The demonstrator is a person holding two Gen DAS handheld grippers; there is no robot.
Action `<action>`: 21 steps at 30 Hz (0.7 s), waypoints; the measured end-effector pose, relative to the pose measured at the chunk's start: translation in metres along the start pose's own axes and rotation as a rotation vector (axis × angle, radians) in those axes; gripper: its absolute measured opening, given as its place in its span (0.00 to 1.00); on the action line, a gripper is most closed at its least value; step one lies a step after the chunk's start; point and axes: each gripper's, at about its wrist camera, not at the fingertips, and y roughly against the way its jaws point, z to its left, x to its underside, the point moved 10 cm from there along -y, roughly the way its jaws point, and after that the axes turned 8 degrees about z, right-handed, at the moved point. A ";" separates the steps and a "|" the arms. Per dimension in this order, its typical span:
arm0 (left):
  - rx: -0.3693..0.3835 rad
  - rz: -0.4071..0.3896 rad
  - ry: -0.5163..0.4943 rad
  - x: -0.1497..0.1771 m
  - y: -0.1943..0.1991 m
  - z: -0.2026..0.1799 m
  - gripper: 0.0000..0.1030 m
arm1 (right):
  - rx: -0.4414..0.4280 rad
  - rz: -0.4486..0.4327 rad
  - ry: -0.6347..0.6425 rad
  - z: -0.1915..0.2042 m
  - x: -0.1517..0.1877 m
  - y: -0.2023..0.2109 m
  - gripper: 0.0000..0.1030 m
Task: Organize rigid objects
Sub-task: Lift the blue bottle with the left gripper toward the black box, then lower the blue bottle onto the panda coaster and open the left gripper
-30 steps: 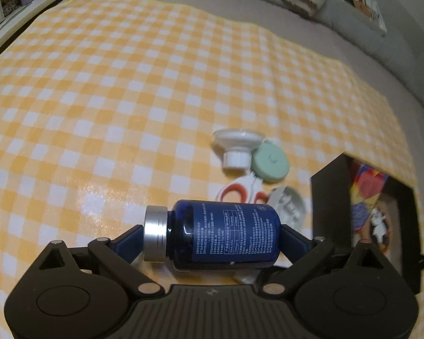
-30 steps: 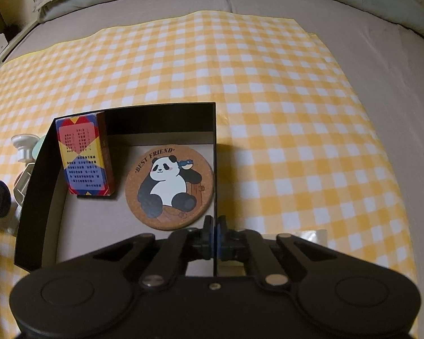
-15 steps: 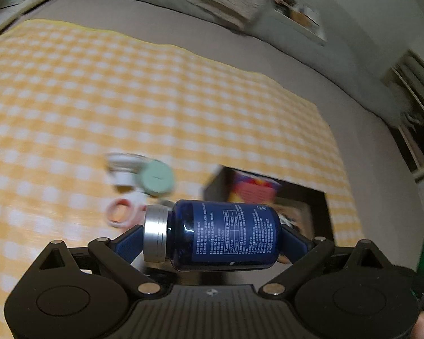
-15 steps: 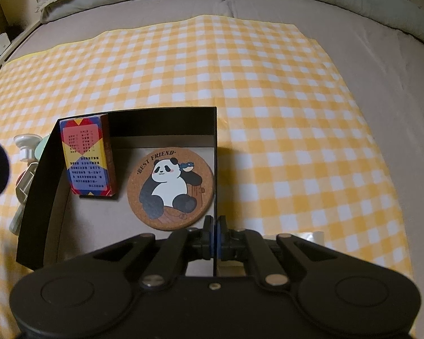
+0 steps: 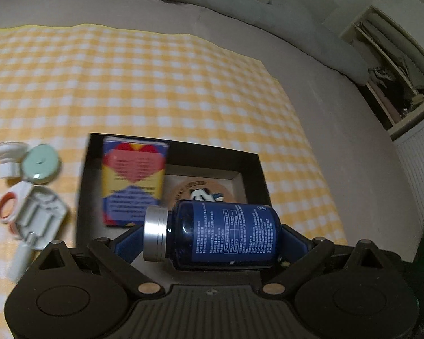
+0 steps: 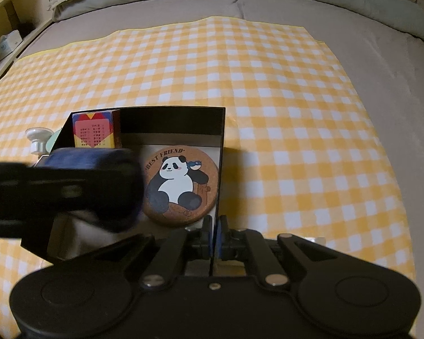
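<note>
Left gripper (image 5: 212,238): jaws clamped end to end on the blue bottle (image 5: 226,237), held sideways, silver cap toward frame left, above the black box (image 5: 251,166). Box holds a colourful carton (image 5: 134,180) standing at its left wall and a panda coaster (image 6: 181,186) flat on its floor. Right gripper (image 6: 214,234): jaws pinched together on the box's right wall at lower centre. Box sits on the yellow checked cloth (image 6: 296,113). Outside, left of the box: white suction cup (image 5: 5,155), green disc (image 5: 39,163), white plug (image 5: 41,217).

The left gripper (image 5: 212,237), clamping the bottle (image 5: 223,237), has swung from the loose items over to the box (image 5: 251,166), which is now straight ahead of it.
</note>
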 end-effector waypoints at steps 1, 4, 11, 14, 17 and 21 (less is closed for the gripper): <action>-0.001 0.002 -0.002 -0.001 -0.005 -0.003 0.95 | -0.004 -0.001 0.004 0.000 0.001 0.001 0.04; -0.011 0.010 0.006 -0.005 -0.022 -0.006 0.95 | -0.016 -0.003 0.012 0.001 0.003 0.001 0.05; -0.046 0.003 0.020 -0.020 -0.046 -0.002 0.95 | -0.031 -0.010 0.015 0.001 0.004 0.000 0.05; -0.043 -0.008 0.021 -0.025 -0.051 -0.002 0.95 | -0.041 -0.015 -0.008 0.000 0.004 0.000 0.05; -0.035 -0.019 0.013 -0.030 -0.058 -0.007 0.95 | -0.054 -0.023 -0.031 -0.001 0.003 0.001 0.05; -0.029 -0.041 -0.015 -0.033 -0.063 -0.012 0.95 | -0.065 -0.034 -0.030 -0.001 0.003 0.005 0.05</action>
